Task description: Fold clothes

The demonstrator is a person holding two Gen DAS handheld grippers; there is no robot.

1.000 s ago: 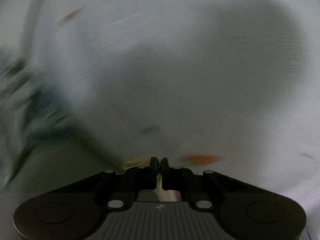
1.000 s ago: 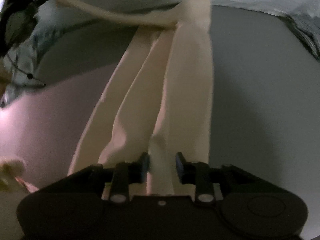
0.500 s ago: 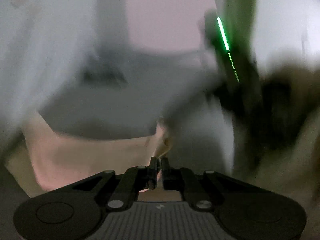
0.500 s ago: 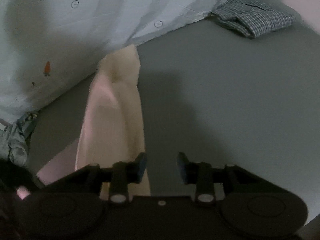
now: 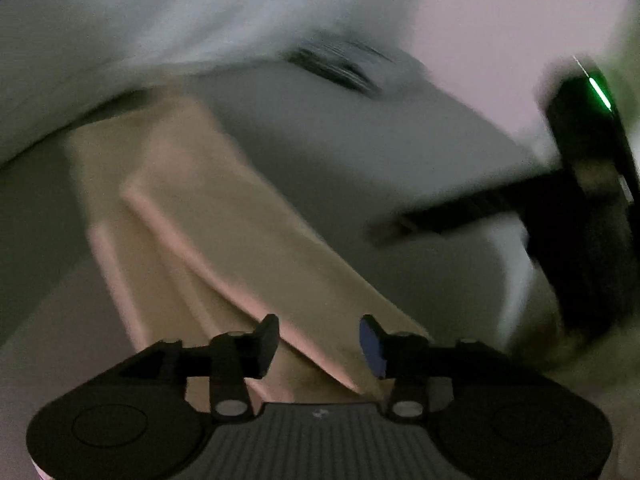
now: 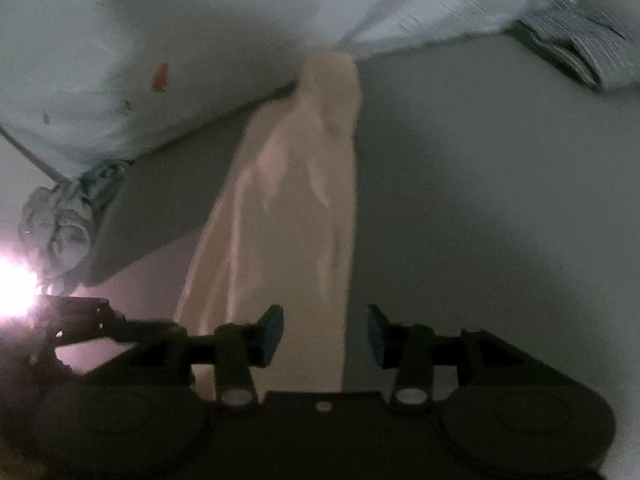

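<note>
A long beige garment (image 5: 224, 216) lies folded lengthwise on the grey surface (image 5: 360, 152), running away from both cameras. My left gripper (image 5: 318, 344) hovers over its near end; its jaws are opening, the cloth lies below the gap and the pads do not press it. In the right wrist view the same beige garment (image 6: 296, 200) stretches up the middle. My right gripper (image 6: 324, 334) is over its near end, jaws opening, with the cloth's right edge under the gap and untouched. The other gripper (image 5: 588, 200) shows dark at the right of the left wrist view.
A white printed sheet (image 6: 140, 40) is bunched along the far side. A folded checked garment (image 6: 580, 48) lies at the far right. A crumpled blue-green cloth (image 6: 68, 216) sits at the left edge. A bright glare (image 6: 12, 292) burns at the left.
The left gripper swung round from the white sheet to the beige garment's near end and let go of the cloth. The right gripper's jaws widened and released the garment, which now lies flat.
</note>
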